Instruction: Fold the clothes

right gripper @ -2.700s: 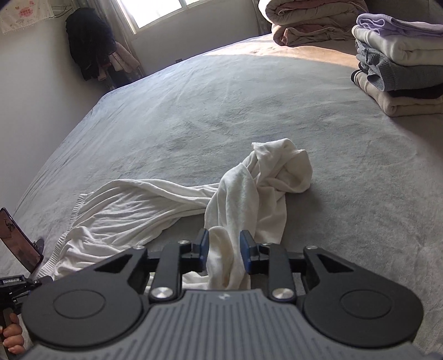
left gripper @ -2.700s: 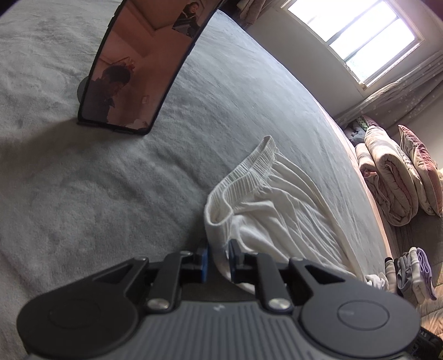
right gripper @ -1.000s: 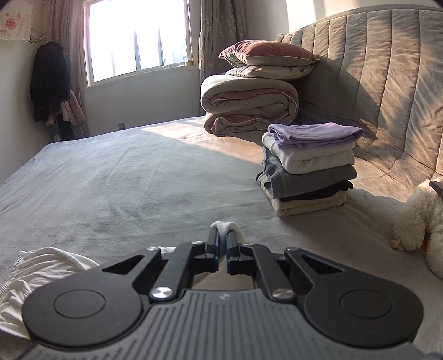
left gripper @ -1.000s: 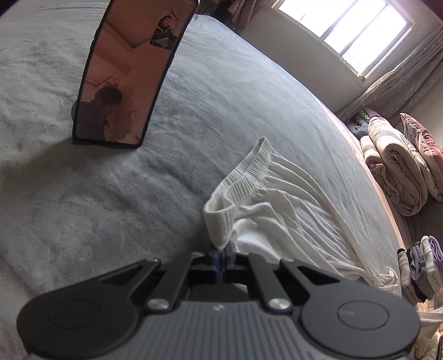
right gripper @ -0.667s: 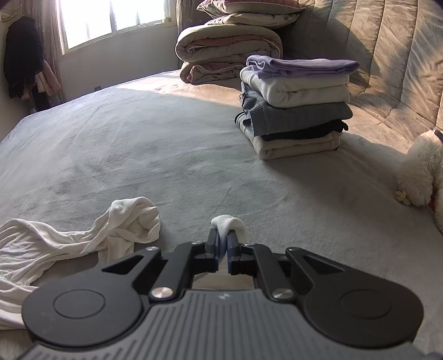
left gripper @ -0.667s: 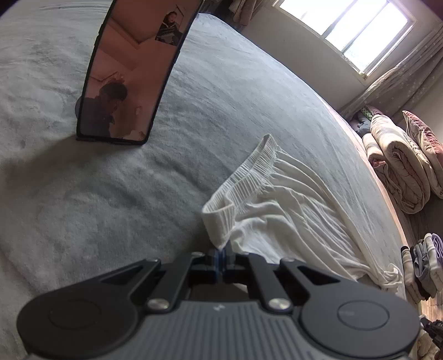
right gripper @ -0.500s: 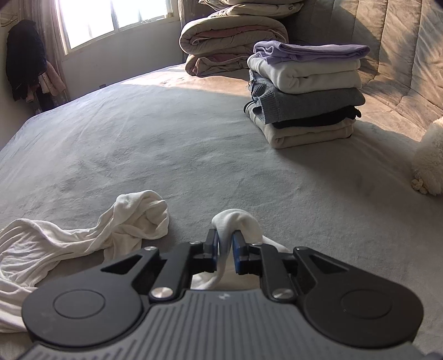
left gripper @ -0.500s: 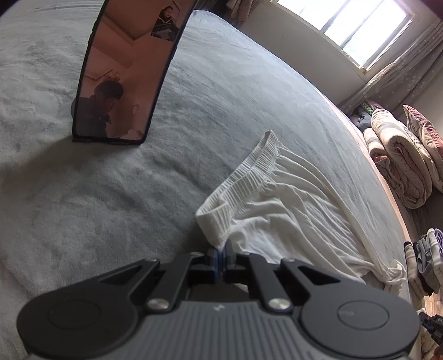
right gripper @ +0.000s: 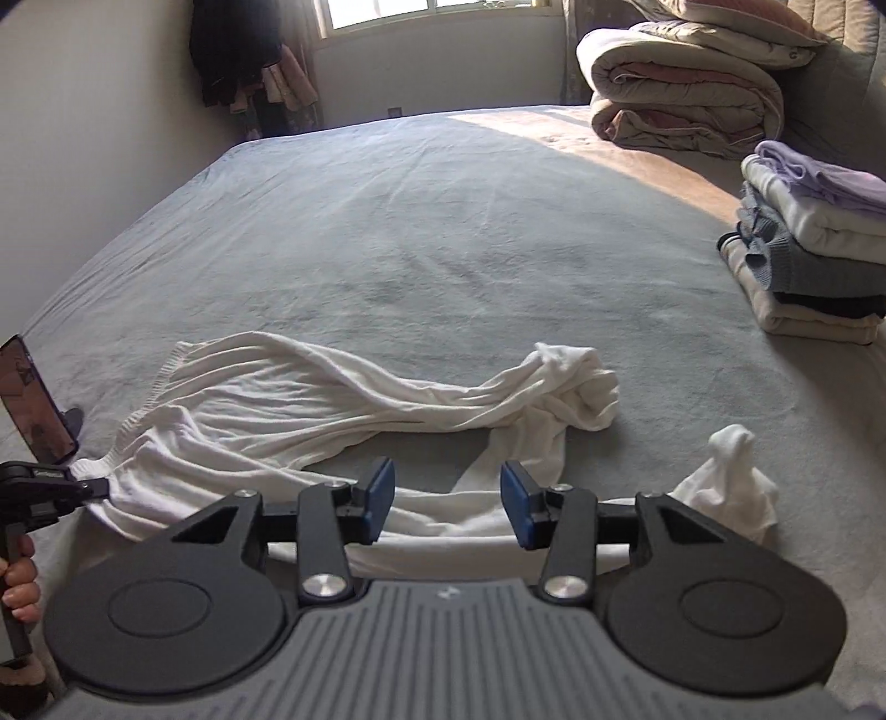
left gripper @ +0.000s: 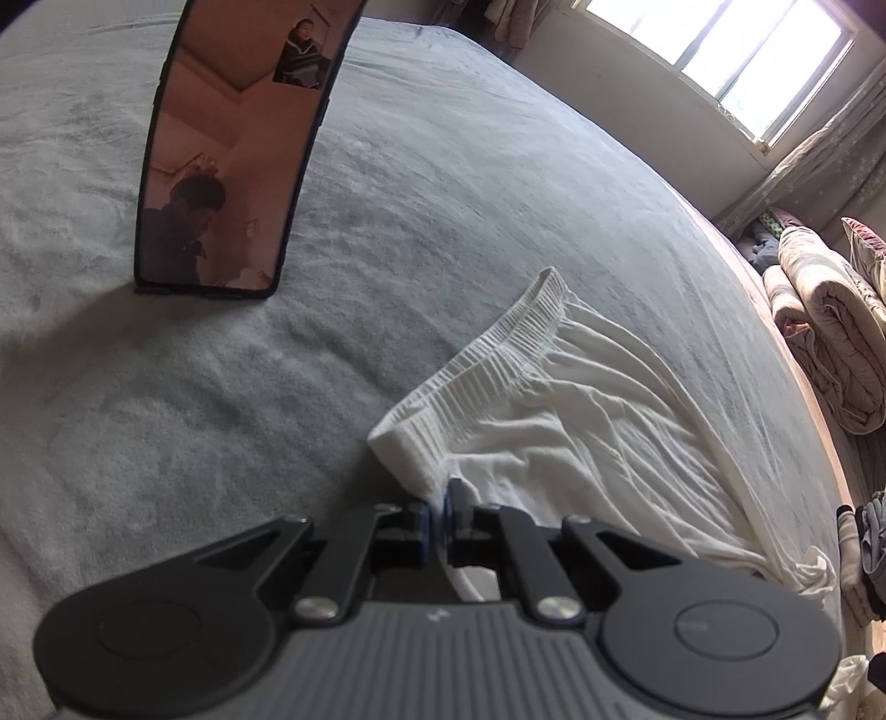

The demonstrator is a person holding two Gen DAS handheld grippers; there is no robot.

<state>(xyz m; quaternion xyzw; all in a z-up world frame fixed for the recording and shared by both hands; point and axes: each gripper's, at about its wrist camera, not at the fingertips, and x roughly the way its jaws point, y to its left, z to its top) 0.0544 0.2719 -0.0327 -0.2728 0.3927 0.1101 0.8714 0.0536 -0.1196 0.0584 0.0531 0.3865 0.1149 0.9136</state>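
White trousers (right gripper: 310, 410) lie stretched and rumpled across the grey bed (right gripper: 443, 232). Their ribbed waistband (left gripper: 498, 343) is at the left, and one bunched leg end (right gripper: 576, 376) lies at the right. My left gripper (left gripper: 437, 518) is shut on the near corner of the waistband; in the right wrist view the same gripper (right gripper: 83, 487) pinches the cloth at the far left. My right gripper (right gripper: 447, 501) hovers over the near leg, its jaws opening, with cloth beneath them but nothing pressed. The other leg end (right gripper: 731, 471) stands in a small peak just right of that gripper.
A phone (left gripper: 238, 149) stands upright on the bed at the left. A stack of folded clothes (right gripper: 814, 243) sits at the right, with rolled quilts (right gripper: 681, 88) behind it. A wall and hanging dark clothes (right gripper: 227, 50) border the far left. A hand (right gripper: 19, 581) holds the left gripper's handle.
My right gripper has let go of the leg end, spread its jaws and swung left. The leg end now rests on the bed. The left gripper still pinches the waistband and has barely moved.
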